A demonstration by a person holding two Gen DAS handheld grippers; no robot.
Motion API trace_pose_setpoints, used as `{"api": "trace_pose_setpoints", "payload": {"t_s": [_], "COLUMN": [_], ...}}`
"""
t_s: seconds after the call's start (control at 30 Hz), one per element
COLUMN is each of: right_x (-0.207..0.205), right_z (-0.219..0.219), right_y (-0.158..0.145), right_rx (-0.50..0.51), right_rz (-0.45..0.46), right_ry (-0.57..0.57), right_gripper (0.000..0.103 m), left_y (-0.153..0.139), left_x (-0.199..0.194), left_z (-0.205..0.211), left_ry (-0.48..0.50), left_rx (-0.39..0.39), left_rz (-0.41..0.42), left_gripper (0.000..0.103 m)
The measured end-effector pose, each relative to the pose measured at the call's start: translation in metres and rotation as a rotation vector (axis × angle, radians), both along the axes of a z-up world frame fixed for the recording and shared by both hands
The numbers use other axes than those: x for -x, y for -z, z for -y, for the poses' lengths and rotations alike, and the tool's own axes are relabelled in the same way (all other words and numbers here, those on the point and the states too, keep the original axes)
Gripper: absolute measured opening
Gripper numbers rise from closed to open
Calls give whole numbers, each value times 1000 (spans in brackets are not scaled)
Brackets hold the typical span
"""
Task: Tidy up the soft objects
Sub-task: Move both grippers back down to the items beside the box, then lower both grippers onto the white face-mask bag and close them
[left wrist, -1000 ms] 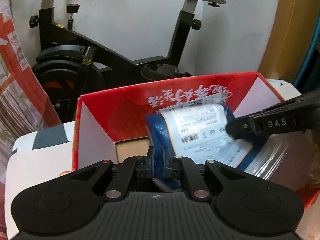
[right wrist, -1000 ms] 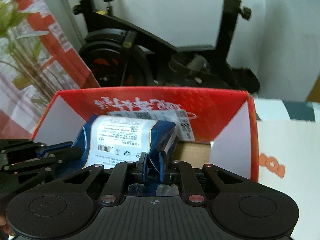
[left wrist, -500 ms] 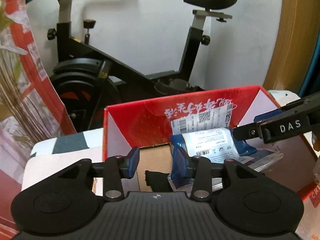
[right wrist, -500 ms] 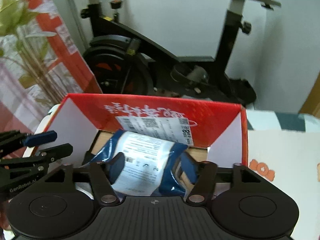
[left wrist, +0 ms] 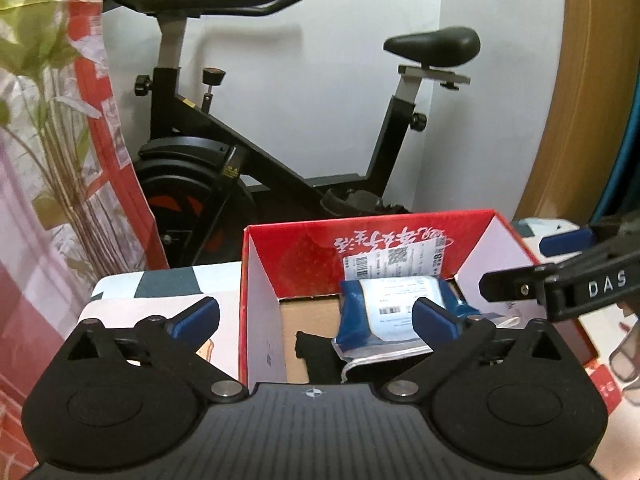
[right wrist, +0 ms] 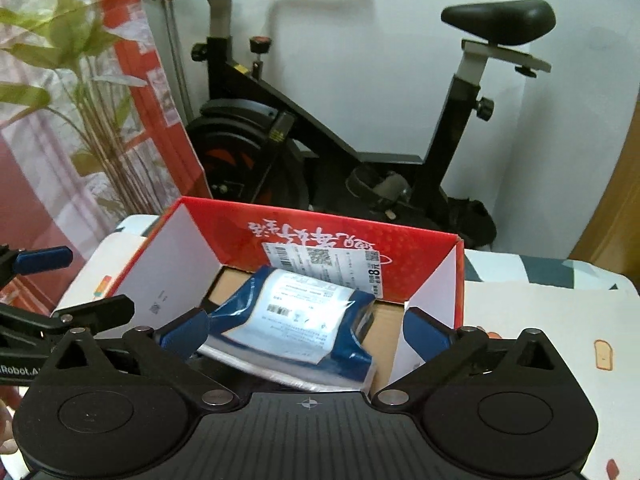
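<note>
**Blue Packet Lying in Red Box**

"DAS" is read on the right gripper (left wrist: 560,264); white Chinese script and a barcoded shipping label (right wrist: 322,262) are seen on the red box (right wrist: 432,264). Inside, a blue packet (right wrist: 296,320) with a white printed label is laid beside a black cloth (left wrist: 314,354). Both the right gripper and the left gripper (left wrist: 316,316) are held wide open, empty.

Left gripper (left wrist: 316,316) and right gripper (right wrist: 306,330), jaws wide apart

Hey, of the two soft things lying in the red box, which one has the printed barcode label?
The blue plastic package, on the box's right side, carries the white barcode label. The black cloth item beside it is plain and unlabeled.
</note>
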State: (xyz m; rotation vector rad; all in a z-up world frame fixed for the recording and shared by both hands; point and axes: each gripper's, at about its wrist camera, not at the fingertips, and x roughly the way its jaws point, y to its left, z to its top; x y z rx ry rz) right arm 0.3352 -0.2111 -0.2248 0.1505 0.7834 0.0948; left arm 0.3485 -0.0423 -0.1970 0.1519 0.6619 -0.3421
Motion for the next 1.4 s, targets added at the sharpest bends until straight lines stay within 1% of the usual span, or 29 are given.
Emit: {"api": "trace_pose_setpoints", "payload": {"t_s": [0.17, 0.33, 0.4, 0.5, 0.53, 0.67, 0.8, 0.87, 0.93, 1.07, 1.1, 1.17, 1.2, 1.23, 1.27, 1.33, 1.4], "right_x": [27, 53, 64, 81, 87, 115, 148, 161, 173, 191, 195, 205, 209, 214, 217, 223, 229], "right_z": [-3, -3, -4, -6, -6, -9, -21, -27, -31, -32, -31, -29, -29, -29, -29, -31, -34], "right_y": [-7, -7, -5, -1, 1, 8, 19, 26, 35, 53, 58, 69, 74, 80, 85, 94, 101], "right_rx": [-12, -27, -28, -11, -8, -5, 42, 58, 51, -19, -33, -60, -67, -70, -71, -66, -67], "right_rz": [50, 90, 106, 133, 141, 166, 201, 210, 206, 183, 179, 167, 161, 154, 147, 141, 152], "right_ry": [13, 17, 20, 23, 21, 28, -8, -19, -21, -9, 3, 27, 32, 34, 32, 24, 33], "right_gripper": [103, 103, 103, 103, 103, 103, 103, 103, 103, 103, 103, 103, 103, 103, 103, 102, 101], "left_y": [-7, -12, -13, -13, -12, -8, 0, 5, 13, 33, 39, 50, 54, 59, 64, 71, 78], "left_x": [26, 51, 63, 83, 90, 116, 137, 145, 151, 164, 167, 171, 171, 171, 172, 173, 173], "left_z": [-5, -16, -21, -28, -30, -39, -39, -42, -46, -54, -56, -58, -58, -58, -60, -64, -65], "left_ry": [-13, -45, -69, -143, -152, -142, -154, -154, -152, -155, -151, -132, -121, -113, -109, -106, -121], "left_rx": [-17, 3, 1, -22, -25, 5, -22, -1, 35, 75, 86, 98, 99, 104, 115, 141, 150], "left_rz": [33, 52, 62, 103, 113, 113, 148, 141, 109, 57, 50, 28, 12, -5, -17, -31, -44], "left_gripper": [103, 103, 103, 103, 103, 103, 103, 103, 103, 103, 101, 92, 82, 76, 74, 65, 63]}}
